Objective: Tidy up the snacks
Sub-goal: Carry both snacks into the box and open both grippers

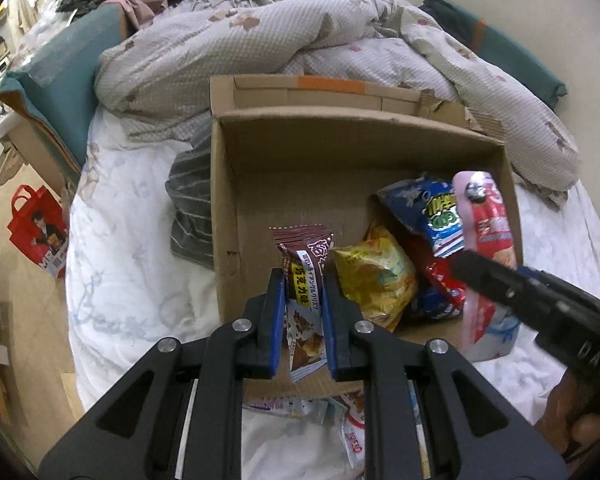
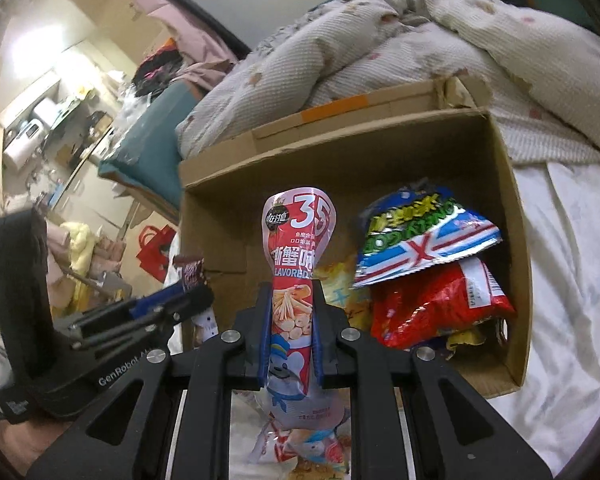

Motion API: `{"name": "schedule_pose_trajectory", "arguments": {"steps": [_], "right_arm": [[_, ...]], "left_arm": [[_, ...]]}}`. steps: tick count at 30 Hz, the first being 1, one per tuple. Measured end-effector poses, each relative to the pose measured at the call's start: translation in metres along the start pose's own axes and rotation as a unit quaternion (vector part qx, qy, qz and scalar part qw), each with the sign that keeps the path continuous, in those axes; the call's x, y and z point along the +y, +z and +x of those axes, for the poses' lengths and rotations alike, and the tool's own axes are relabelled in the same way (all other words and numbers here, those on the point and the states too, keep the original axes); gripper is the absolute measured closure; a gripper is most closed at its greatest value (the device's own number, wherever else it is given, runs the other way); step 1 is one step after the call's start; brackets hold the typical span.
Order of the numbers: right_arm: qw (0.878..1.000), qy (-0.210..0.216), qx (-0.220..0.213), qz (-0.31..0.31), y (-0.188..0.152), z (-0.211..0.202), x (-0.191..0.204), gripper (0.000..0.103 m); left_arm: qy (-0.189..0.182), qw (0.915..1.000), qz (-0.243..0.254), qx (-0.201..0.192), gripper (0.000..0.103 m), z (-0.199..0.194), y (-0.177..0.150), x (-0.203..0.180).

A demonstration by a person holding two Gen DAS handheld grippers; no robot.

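Left wrist view: the left tongs (image 1: 303, 312) are clamped on a brown chocolate snack packet (image 1: 306, 276), held upright over the near wall of the cardboard box (image 1: 224, 200) on the bed (image 1: 124, 248) — apparently so it can drop in beside the yellow bag (image 1: 374, 276); more packets beneath the tongs are half hidden. Right wrist view: the right tongs (image 2: 291, 332) pinch a tall red-and-pink crab-flavour packet (image 2: 296, 248) at its waist above the same box's front edge — its lower end is cut off, and whatever lies under the blue bag (image 2: 420, 236) and red bag (image 2: 432, 304) cannot be made out.
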State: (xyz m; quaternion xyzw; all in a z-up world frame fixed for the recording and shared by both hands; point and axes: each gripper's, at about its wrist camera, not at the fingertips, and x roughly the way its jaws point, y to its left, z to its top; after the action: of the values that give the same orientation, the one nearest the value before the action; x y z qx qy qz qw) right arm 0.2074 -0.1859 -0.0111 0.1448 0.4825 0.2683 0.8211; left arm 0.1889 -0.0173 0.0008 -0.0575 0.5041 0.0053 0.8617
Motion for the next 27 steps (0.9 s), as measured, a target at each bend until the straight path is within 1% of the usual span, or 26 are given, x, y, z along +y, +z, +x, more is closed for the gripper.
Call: {"name": "schedule_pose_trajectory", "arguments": {"steps": [4,6,12,17,20,22,23,24,26,27], "right_arm": [[1.0,0.001,-0.004,0.001,0.002,0.003,-0.005,0.085],[1.0,0.01,-0.003,0.001,0.004,0.005,-0.006,0.085],[1.0,0.023,0.001,0.013,0.006,0.013,-0.011,0.085],[0.999,0.031,0.006,0.011,0.007,0.017,-0.01,0.083],[0.999,0.029,0.005,0.019,0.007,0.018,-0.014,0.081],[0.999,0.028,0.007,0.024,0.008,0.018,-0.016,0.075],[0.999,0.032,0.011,0.029,0.008,0.019,-0.017,0.067],[0.999,0.039,0.013,0.033,0.007,0.02,-0.018,0.055],[0.999,0.04,0.01,0.034,0.008,0.02,-0.018,0.05],[0.999,0.034,0.008,0.03,0.009,0.019,-0.016,0.046]], "left_arm": [[0.001,1.0,-0.004,-0.002,0.089,0.007,0.0,0.005],[-0.002,1.0,-0.004,-0.008,0.089,0.006,0.002,0.005],[-0.003,0.9999,0.009,-0.013,0.089,0.007,0.003,0.0],[-0.007,0.9998,0.015,-0.014,0.089,0.008,0.002,-0.002],[-0.007,0.9998,0.008,-0.019,0.088,0.007,0.002,0.0],[-0.008,0.9997,0.006,-0.021,0.088,0.006,0.002,0.001],[-0.006,0.9997,0.008,-0.021,0.088,0.006,0.002,0.001],[-0.004,0.9997,0.009,-0.022,0.088,0.006,0.002,0.0],[0.002,0.9997,0.01,-0.022,0.088,0.005,0.001,0.001],[0.003,0.9997,0.009,-0.022,0.087,0.005,0.001,0.001]]}}
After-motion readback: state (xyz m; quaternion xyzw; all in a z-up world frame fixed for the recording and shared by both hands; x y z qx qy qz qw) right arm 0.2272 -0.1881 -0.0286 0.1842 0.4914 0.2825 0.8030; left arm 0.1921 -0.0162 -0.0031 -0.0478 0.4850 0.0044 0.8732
